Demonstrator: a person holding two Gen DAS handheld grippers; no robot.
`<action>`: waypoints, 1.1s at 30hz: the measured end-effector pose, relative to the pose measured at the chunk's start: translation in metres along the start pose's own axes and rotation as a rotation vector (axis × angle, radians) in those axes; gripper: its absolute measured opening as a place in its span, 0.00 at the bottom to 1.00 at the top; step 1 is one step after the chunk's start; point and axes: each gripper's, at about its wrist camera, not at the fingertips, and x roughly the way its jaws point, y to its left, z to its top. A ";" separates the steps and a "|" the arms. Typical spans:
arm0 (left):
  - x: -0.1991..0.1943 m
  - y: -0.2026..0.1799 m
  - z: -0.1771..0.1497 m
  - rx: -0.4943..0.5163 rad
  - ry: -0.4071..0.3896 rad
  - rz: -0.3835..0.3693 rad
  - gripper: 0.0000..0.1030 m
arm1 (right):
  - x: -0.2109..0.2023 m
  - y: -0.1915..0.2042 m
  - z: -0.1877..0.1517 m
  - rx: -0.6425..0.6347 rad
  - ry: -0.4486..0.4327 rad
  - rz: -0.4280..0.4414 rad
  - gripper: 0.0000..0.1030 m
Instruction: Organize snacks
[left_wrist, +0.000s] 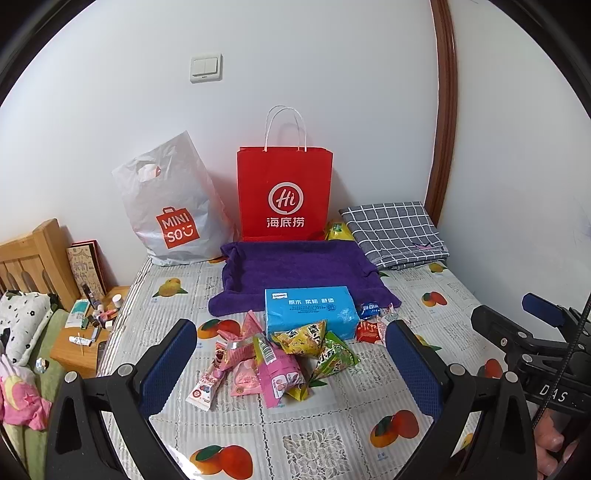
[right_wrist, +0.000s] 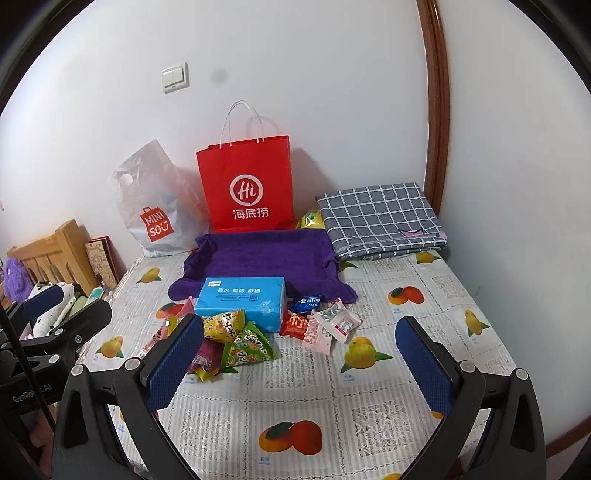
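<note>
I hold my left gripper (left_wrist: 290, 363) and my right gripper (right_wrist: 299, 356) wide apart, both empty, above the table (right_wrist: 424, 295) with its fruit-print cover. The snacks (left_wrist: 280, 354) lie in a loose pile in front of me, just near of a blue tissue pack (left_wrist: 310, 310) that rests on the near edge of a purple towel (left_wrist: 295, 266). At the far side, a red paper bag (left_wrist: 284, 192) stands against the wall, with a white plastic bag (left_wrist: 170, 210) to its left and a folded checked cloth (left_wrist: 395, 232) to its right.

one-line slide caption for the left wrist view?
Open left hand-held gripper hovers over loose snack packets before a blue tissue pack and red paper bag.
</note>
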 end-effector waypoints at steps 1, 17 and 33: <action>0.000 0.000 0.000 0.001 0.000 0.000 0.99 | 0.000 0.000 0.000 0.000 0.000 0.000 0.99; 0.000 -0.001 0.004 -0.003 -0.001 -0.004 0.99 | -0.002 0.004 0.002 -0.017 -0.017 0.007 0.99; 0.065 0.036 -0.008 -0.048 0.103 0.035 0.99 | 0.074 -0.025 -0.013 0.014 0.072 0.006 0.95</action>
